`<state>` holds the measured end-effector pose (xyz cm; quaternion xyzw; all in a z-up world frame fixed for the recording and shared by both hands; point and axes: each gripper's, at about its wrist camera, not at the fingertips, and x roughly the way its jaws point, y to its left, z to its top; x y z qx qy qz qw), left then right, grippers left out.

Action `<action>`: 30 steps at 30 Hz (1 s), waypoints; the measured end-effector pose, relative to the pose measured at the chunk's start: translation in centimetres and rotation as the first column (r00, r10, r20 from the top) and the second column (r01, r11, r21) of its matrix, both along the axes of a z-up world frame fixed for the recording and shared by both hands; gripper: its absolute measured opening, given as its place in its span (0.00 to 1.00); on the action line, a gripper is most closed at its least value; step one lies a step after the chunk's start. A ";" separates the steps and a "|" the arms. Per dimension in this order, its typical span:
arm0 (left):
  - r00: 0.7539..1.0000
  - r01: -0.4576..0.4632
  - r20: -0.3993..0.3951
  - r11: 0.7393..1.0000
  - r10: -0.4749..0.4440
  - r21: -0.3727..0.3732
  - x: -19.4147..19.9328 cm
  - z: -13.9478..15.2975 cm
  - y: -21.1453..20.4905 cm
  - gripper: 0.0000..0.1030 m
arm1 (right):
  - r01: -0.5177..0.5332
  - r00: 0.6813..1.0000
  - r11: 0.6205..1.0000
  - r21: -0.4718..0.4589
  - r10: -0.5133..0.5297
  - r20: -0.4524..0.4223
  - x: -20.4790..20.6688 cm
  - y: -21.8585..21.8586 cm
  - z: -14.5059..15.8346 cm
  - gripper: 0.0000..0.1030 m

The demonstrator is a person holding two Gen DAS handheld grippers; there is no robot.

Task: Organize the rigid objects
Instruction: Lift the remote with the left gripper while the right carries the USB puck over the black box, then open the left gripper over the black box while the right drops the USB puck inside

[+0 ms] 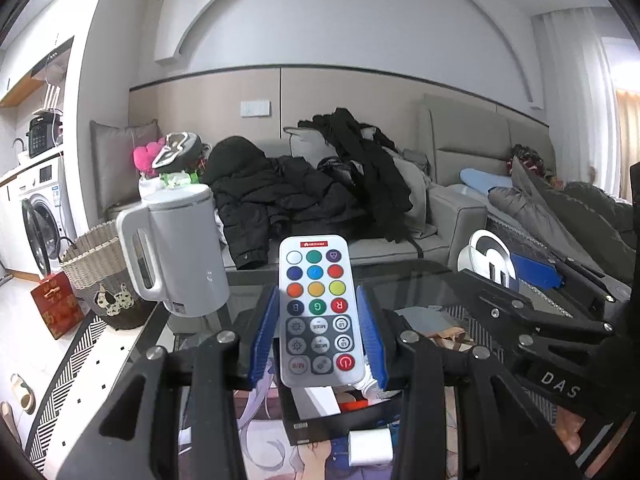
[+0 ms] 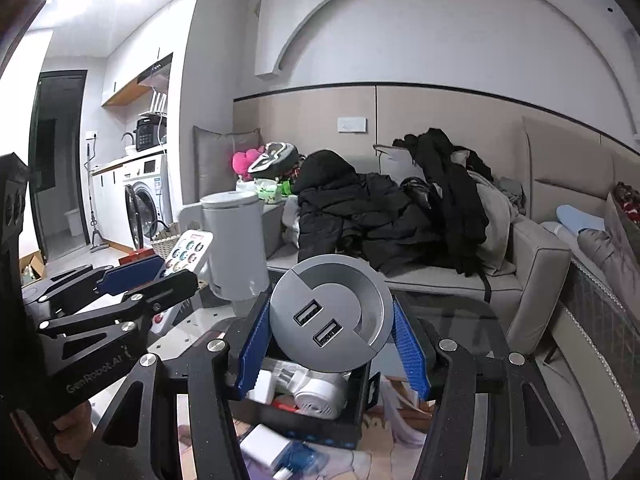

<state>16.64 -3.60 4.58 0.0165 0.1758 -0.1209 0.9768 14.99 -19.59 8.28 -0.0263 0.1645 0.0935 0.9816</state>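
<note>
My left gripper (image 1: 318,328) is shut on a white remote control (image 1: 316,308) with coloured buttons, held upright above a black box (image 1: 316,408). My right gripper (image 2: 330,340) is shut on a round grey USB socket disc (image 2: 330,312), held above the same black box (image 2: 312,412), which holds white chargers (image 2: 320,394). The right gripper with the disc shows at the right of the left wrist view (image 1: 490,258). The left gripper with the remote shows at the left of the right wrist view (image 2: 184,256).
A white kettle (image 1: 176,252) stands on the glass table (image 1: 420,280) at the left. A white plug (image 1: 368,446) lies in front of the box. A woven basket (image 1: 100,272) and a red box (image 1: 56,304) sit on the floor. A sofa with black clothes (image 1: 304,196) is behind.
</note>
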 end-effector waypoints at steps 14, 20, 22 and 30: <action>0.995 -0.020 -0.098 0.999 0.024 0.037 4.9 -3.0 -0.6 0.37 | 0.015 0.994 1.000 0.000 -0.015 -0.109 7.8 0.7 -3.6 0.56; 0.971 0.019 -0.240 0.998 -0.004 0.060 6.8 -5.4 -1.2 0.37 | 0.015 0.976 1.000 0.007 -0.013 -0.219 10.4 0.6 -6.3 0.56; 0.953 0.036 -0.302 0.998 -0.017 0.056 7.3 -6.3 -1.4 0.37 | 0.010 0.967 1.000 0.012 -0.007 -0.256 11.0 0.6 -7.0 0.56; 0.934 0.041 -0.356 0.997 -0.015 0.067 7.7 -7.4 -1.8 0.37 | 0.002 0.926 1.000 0.030 0.010 -0.378 12.2 0.4 -9.6 0.56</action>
